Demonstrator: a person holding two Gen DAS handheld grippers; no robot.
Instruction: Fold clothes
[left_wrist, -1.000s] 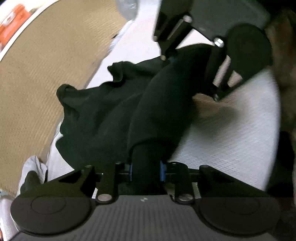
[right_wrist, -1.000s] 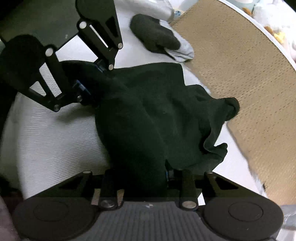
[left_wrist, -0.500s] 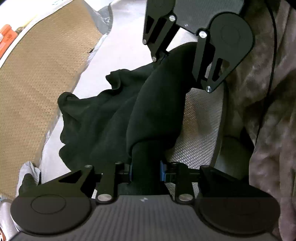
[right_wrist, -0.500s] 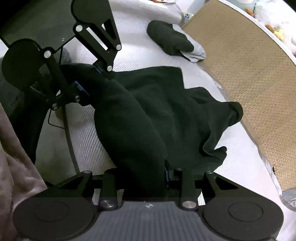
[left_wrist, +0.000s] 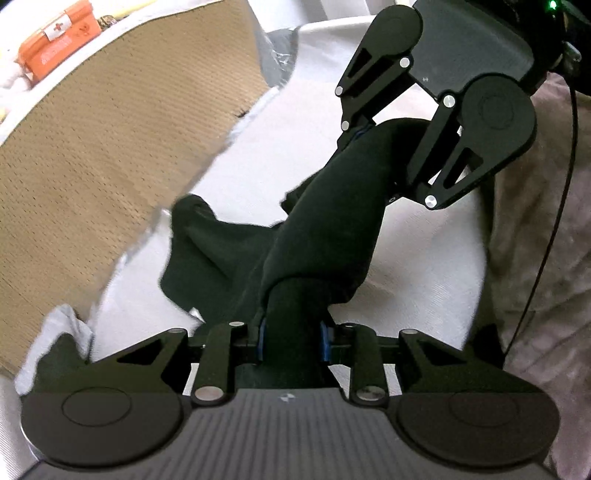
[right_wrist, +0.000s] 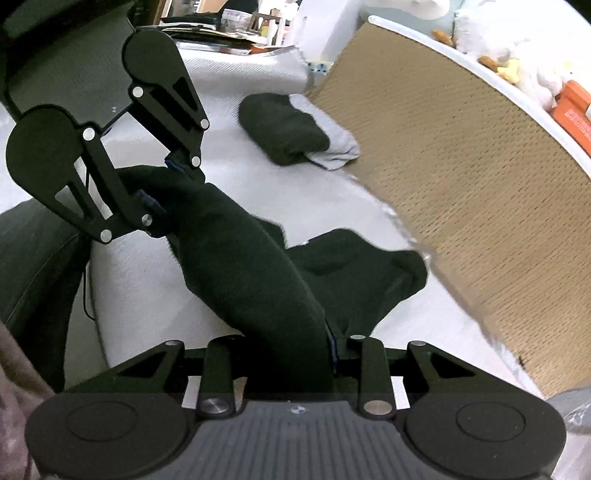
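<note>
White surface (right_wrist: 306, 192): I am seeing open room between dark garment (right_wrist: 258, 266) and folded bundle (right_wrist: 291, 129); tan mat (right_wrist: 461, 177) is bordering it.

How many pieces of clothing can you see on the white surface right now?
2. A dark garment stretched between the left gripper and right gripper, and a folded dark-and-grey bundle beside the tan mat. Others may be hidden.

Each hand-held gripper (left_wrist: 291, 341) was matte black, with round discs, triangular cut-outs and silver screws. Blue pads (left_wrist: 262, 338) lined its fingers. The grey body was ribbed.
</note>
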